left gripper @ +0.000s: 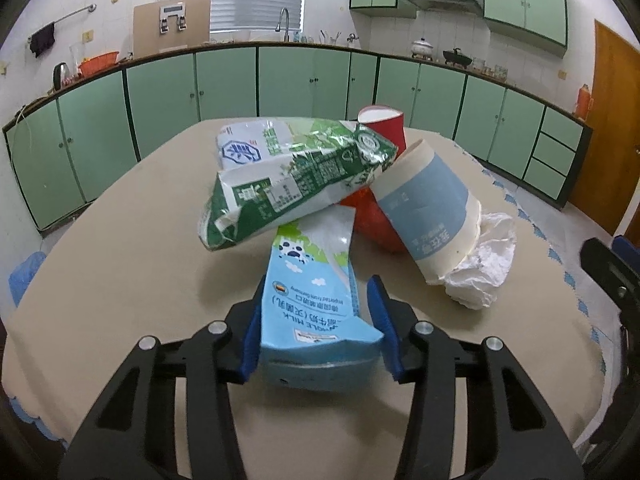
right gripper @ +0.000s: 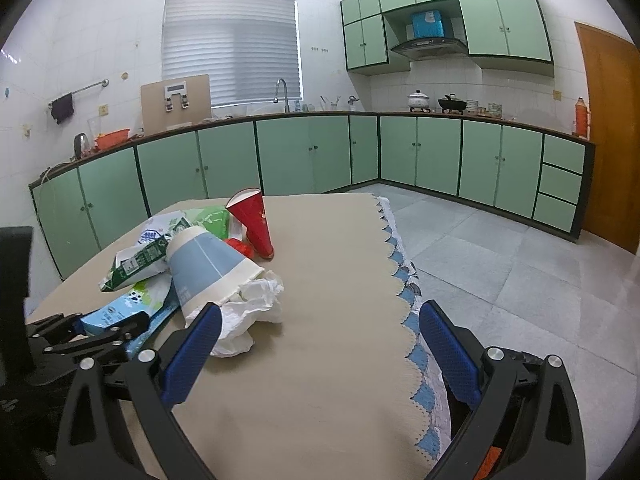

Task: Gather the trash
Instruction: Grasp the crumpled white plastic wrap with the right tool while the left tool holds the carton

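Half the blue milk carton (left gripper: 316, 304) under the green carton (left gripper: 292, 176).

The flattened light-blue milk carton (left gripper: 316, 300) is glossy coated paperboard, as is the crumpled green-and-white carton (left gripper: 296, 176), whose torn end shows silvery foil. The beige-and-blue paper cup (left gripper: 432, 208) looks matt; the red paper cup (right gripper: 256, 220) has a slight sheen. The crumpled white tissue (left gripper: 484, 268) is soft and wrinkled. A matt beige cloth covers the counter (left gripper: 132, 248). The blue fingers (left gripper: 384, 320) carry textured rubbery pads on black plastic arms.
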The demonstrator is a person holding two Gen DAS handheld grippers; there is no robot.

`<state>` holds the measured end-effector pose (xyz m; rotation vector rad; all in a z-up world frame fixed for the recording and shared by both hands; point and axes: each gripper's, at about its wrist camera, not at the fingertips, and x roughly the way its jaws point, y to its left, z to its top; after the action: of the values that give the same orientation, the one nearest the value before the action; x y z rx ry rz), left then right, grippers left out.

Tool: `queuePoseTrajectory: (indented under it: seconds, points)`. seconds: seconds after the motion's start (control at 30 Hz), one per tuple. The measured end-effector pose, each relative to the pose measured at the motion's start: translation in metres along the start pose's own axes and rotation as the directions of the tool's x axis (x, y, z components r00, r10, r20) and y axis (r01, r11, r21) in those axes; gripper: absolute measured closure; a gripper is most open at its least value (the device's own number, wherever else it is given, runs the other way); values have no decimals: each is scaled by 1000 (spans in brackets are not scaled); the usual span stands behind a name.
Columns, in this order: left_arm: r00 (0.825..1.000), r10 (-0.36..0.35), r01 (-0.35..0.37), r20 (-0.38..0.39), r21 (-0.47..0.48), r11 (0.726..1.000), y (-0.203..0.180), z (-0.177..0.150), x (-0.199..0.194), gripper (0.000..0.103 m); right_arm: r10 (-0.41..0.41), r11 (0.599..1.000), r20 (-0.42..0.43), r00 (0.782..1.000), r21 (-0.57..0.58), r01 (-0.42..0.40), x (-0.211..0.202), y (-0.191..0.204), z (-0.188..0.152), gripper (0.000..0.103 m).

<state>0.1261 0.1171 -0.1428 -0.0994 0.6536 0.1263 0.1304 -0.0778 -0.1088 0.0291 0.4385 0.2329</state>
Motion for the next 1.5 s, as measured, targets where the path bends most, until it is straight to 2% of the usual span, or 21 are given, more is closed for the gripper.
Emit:
queuePoseTrajectory:
  seconds: [0.3, 0.57, 0.8, 0.93, 1.0, 1.17, 1.3, 1.4, 1.43, 1.5]
  points:
    - [998, 16, -15, 67, -24, 1000, 18, 7, -30, 58, 26, 1000, 3, 1000, -16, -26, 4, 12, 6, 6]
    - [997, 41, -38, 67, -49, 998, 35, 0, -39, 58, 49, 998, -9, 999, -41, -49, 7, 26, 7, 6]
    - [991, 40, -32, 130, -62, 998, 41, 11, -54, 58, 57, 997, -10, 998, -49, -57, 11, 33, 10, 6]
    - [988, 48, -38, 147, -70, 997, 44, 16, -55, 58, 77, 995, -50, 996, -62, -80, 21, 36, 6, 7]
    - [988, 49, -39, 148, -68, 997, 44, 15, -54, 58, 85, 994, -77, 993, -62, -90, 27, 38, 2, 13]
    - [990, 45, -38, 135, -60, 997, 43, 10, -50, 58, 130, 987, -158, 979, -72, -142, 43, 43, -13, 37]
    - [990, 46, -40, 130, -54, 998, 42, 8, -46, 58, 166, 982, -187, 968, -63, -181, 51, 44, -15, 49]
    - [991, 47, -41, 126, -50, 998, 40, 8, -45, 58, 215, 973, -203, 955, -42, -228, 54, 43, -15, 65]
    - [991, 47, -41, 124, -47, 998, 39, 8, -44, 58, 229, 970, -206, 951, -38, -242, 55, 43, -15, 73]
    - [991, 47, -42, 123, -44, 998, 37, 8, -44, 58, 245, 965, -208, 947, -44, -260, 53, 45, -16, 79]
